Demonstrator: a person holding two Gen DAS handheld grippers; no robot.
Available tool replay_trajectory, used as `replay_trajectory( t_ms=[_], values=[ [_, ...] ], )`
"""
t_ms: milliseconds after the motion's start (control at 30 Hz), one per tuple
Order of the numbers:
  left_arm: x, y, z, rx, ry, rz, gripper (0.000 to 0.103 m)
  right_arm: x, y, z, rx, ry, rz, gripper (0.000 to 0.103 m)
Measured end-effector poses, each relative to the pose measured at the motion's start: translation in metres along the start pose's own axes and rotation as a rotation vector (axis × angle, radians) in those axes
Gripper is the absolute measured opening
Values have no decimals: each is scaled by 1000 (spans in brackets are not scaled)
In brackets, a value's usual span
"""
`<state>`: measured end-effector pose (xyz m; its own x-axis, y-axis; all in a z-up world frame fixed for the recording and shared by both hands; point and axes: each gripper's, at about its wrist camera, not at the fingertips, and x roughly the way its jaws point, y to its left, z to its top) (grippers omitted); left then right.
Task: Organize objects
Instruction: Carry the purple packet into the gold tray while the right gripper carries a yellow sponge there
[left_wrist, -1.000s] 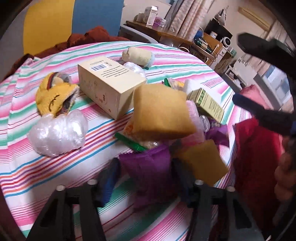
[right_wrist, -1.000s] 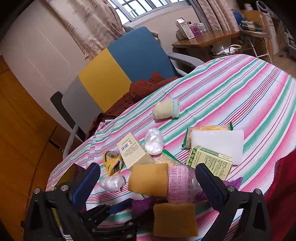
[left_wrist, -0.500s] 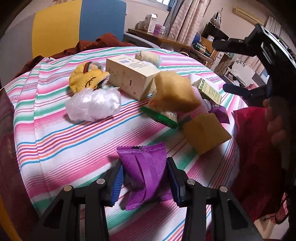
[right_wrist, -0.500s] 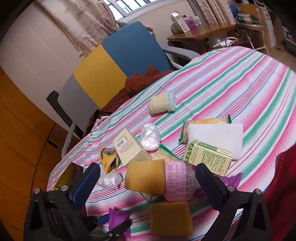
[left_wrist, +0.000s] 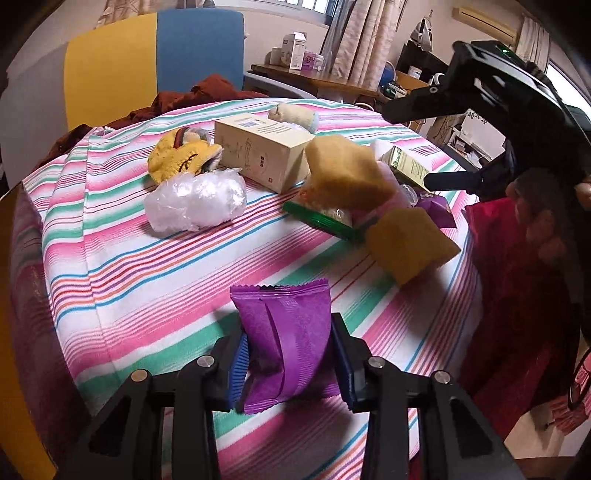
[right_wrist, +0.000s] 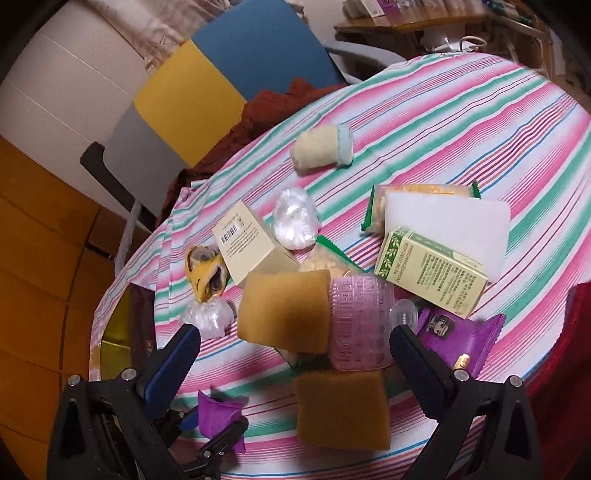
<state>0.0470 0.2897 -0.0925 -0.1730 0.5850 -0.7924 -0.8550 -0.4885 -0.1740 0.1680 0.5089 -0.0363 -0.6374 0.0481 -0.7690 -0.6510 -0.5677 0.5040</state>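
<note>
My left gripper (left_wrist: 290, 363) is shut on a purple snack packet (left_wrist: 286, 332), held near the table's front edge; it also shows in the right wrist view (right_wrist: 218, 415). My right gripper (right_wrist: 295, 354) is open and empty, hovering above the pile: a yellow sponge (right_wrist: 284, 308), a pink ribbed plastic container (right_wrist: 360, 323) and a second yellow sponge (right_wrist: 341, 408). In the left wrist view the right gripper (left_wrist: 476, 107) hangs at the upper right over the sponges (left_wrist: 347, 173).
On the striped tablecloth (left_wrist: 147, 266) lie a beige box (left_wrist: 264, 155), a yellow knit item (left_wrist: 183, 158), a clear plastic wad (left_wrist: 195, 201), a green box (right_wrist: 432, 271), a white pad (right_wrist: 447, 225), a rolled sock (right_wrist: 321, 147), another purple packet (right_wrist: 458, 334). A chair (left_wrist: 155, 70) stands behind.
My left gripper has pulled the purple packet out of the pile and back toward the table's front edge. My right gripper has moved lower over the pile, still open.
</note>
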Motion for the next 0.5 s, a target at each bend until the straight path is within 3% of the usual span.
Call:
replay_trajectory(
  t_ms=[200, 400, 500],
  values=[
    [-8, -5, -7, 30, -4, 18, 39, 1, 2, -1, -5, 5, -28, 103],
    [-18, -7, -7, 43, -28, 5, 38, 23, 8, -6, -23, 156, -137, 103],
    [-27, -10, -6, 52, -48, -1, 38, 30, 21, -12, -98, 199, -183, 103]
  ],
)
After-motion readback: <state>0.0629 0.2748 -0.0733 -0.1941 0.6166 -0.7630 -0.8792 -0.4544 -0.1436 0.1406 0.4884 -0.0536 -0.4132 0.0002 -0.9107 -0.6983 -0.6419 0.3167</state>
